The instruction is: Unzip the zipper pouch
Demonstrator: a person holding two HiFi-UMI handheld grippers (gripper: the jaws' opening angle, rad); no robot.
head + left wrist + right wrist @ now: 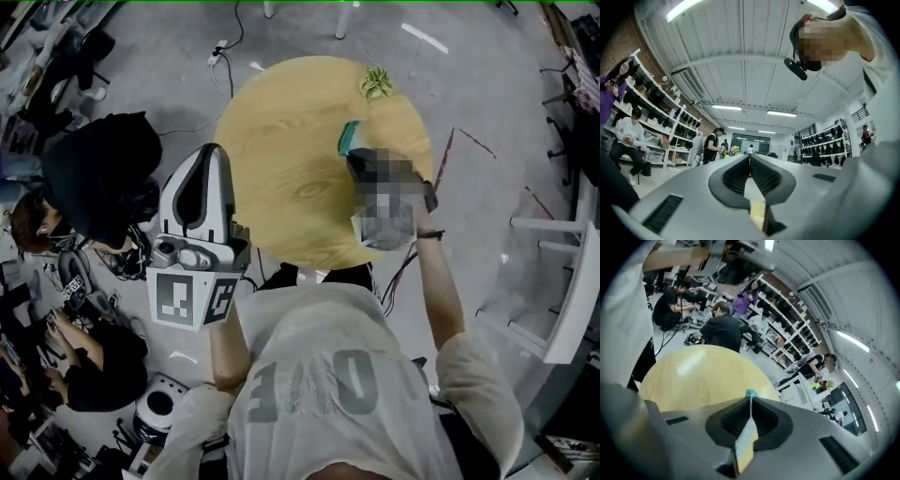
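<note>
A small teal zipper pouch (349,139) lies on the round wooden table (291,159), toward its far right part. My right gripper (356,161) points down at the table with its tips just short of the pouch's near end, partly under a mosaic patch. In the right gripper view its jaws are shut (751,399), and a teal bit of the pouch (751,393) peeks out just past the tips. My left gripper (214,148) hangs beside the table's left edge. Its shut jaws (750,157) aim level into the room with nothing between them.
A small green plant-like object (377,82) sits at the table's far edge. People sit on the floor at the left (94,178) among bags and gear. A white frame (572,300) stands at the right. Cables run over the floor (225,56). Shelving (651,108) lines the walls.
</note>
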